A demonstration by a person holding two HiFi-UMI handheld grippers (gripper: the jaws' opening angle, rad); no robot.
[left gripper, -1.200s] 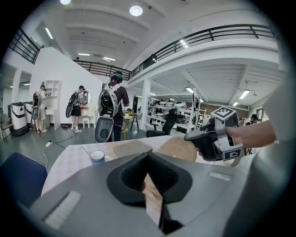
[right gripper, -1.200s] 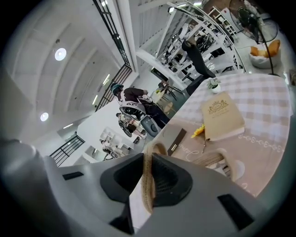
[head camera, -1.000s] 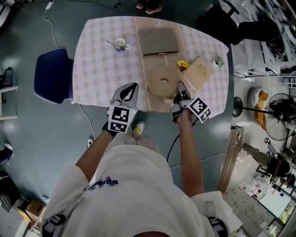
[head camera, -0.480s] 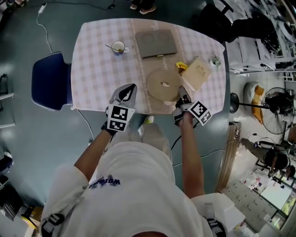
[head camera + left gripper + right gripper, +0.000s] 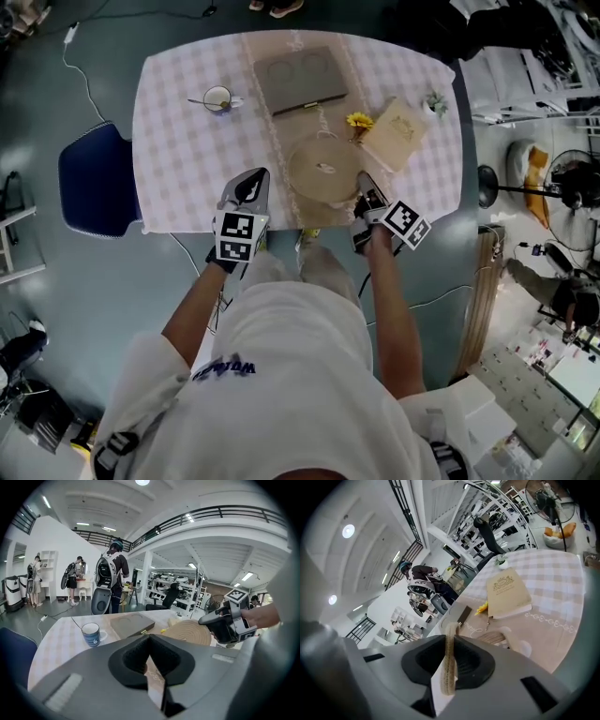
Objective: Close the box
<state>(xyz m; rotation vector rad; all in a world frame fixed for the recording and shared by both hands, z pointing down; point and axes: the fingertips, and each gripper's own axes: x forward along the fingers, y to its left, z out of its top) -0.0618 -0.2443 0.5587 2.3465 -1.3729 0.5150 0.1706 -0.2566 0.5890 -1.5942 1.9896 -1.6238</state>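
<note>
A round woven lid (image 5: 322, 172) lies flat over the near middle of the checked table (image 5: 178, 141). My right gripper (image 5: 361, 184) is shut on its near right rim. In the right gripper view that rim (image 5: 449, 660) stands edge-on between the pads, with a woven piece with white parts (image 5: 502, 637) showing beyond and below it. The left gripper view shows the lid (image 5: 187, 631) with the right gripper (image 5: 212, 619) on its edge. My left gripper (image 5: 253, 180) hangs at the table's near edge, left of the lid, shut with nothing in it (image 5: 151, 641).
A flat brown case (image 5: 295, 75) lies at the far middle, a cup (image 5: 217, 97) to its left. A cream book (image 5: 396, 131), a yellow flower (image 5: 358, 120) and a small plant (image 5: 434, 103) sit at the right. A blue chair (image 5: 94, 178) stands left of the table. People stand far off (image 5: 110, 581).
Both grippers have sunk toward the table, the right one taking the woven lid down with it. Both grips look unchanged.
</note>
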